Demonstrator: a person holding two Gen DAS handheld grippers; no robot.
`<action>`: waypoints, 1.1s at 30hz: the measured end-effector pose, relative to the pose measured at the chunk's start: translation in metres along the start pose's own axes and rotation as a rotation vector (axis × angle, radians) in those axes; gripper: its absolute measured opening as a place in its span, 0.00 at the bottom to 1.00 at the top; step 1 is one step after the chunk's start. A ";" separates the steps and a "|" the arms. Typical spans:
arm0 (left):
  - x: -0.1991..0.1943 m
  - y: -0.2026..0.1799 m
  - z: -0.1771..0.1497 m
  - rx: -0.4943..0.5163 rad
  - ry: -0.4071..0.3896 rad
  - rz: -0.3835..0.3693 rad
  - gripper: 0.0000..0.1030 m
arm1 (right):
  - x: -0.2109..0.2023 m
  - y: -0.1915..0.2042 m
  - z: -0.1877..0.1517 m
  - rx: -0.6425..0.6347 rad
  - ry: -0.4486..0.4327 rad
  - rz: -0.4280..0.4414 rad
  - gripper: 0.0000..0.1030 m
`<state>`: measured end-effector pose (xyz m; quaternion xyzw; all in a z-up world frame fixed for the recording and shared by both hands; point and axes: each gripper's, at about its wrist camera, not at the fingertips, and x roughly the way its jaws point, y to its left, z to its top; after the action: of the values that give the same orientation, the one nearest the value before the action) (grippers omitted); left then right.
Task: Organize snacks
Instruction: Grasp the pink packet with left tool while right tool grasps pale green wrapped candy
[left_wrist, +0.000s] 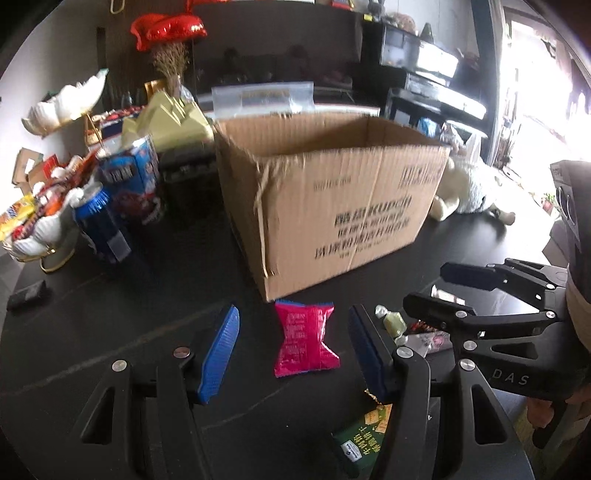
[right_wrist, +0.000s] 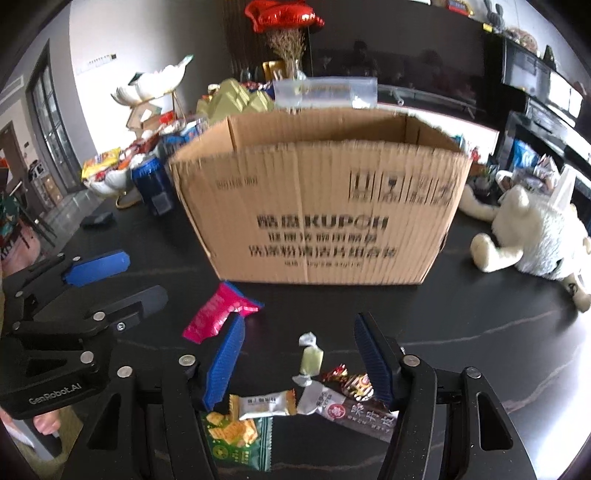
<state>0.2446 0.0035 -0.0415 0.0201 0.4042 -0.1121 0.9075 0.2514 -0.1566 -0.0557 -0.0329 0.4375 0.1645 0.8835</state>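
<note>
An open cardboard box (left_wrist: 332, 192) stands on the dark table, also in the right wrist view (right_wrist: 317, 206). A pink snack packet (left_wrist: 304, 338) lies in front of it, between the fingers of my open left gripper (left_wrist: 291, 350); it also shows in the right wrist view (right_wrist: 218, 314). My open right gripper (right_wrist: 299, 360) hovers over a pale green wrapped candy (right_wrist: 310, 360), with a green cracker packet (right_wrist: 236, 439), a small white packet (right_wrist: 264, 404) and a brown bar (right_wrist: 351, 410) just below. The right gripper shows in the left wrist view (left_wrist: 436, 291), the left in the right wrist view (right_wrist: 144, 277).
Blue cans (left_wrist: 99, 225) and shell-shaped bowls of snacks (left_wrist: 33, 221) stand left of the box. A white plush toy (right_wrist: 535, 236) lies to its right. A small black object (left_wrist: 27, 293) lies at the left edge.
</note>
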 end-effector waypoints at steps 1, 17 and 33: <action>0.005 0.000 -0.002 0.003 0.010 -0.003 0.58 | 0.005 -0.001 -0.002 0.005 0.016 0.012 0.54; 0.055 -0.001 -0.014 -0.011 0.112 -0.035 0.55 | 0.055 -0.006 -0.020 0.057 0.170 0.069 0.40; 0.078 -0.004 -0.022 -0.018 0.162 -0.050 0.41 | 0.074 -0.001 -0.019 0.061 0.207 0.059 0.30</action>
<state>0.2784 -0.0121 -0.1135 0.0107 0.4775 -0.1293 0.8690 0.2790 -0.1416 -0.1257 -0.0099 0.5318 0.1730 0.8289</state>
